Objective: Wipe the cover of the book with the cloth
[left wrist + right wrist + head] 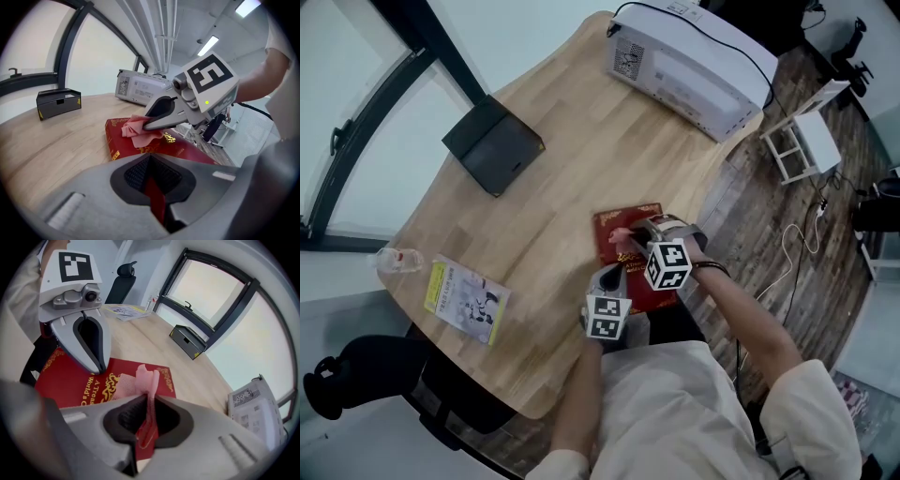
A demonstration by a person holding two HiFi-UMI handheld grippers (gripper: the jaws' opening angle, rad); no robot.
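Nearest the lens, the left gripper (612, 272) had its jaws together, tips pressed on the red hardback book with gold lettering (630, 217). That book lay at the near right edge of the pale wooden table (581, 159). Just right, the right gripper (630, 234) pinched the crumpled pink cloth (145, 380) down on the cover. Wiping looked under way, with much of the cover probably left to do. Across the table lay a yellow-and-white leaflet (467, 300) at lower left, a black box (492, 145) and a white printer (689, 66) at upper right. Dark plank floor (769, 244) and a white rack (806, 141) lay at the frame's right.
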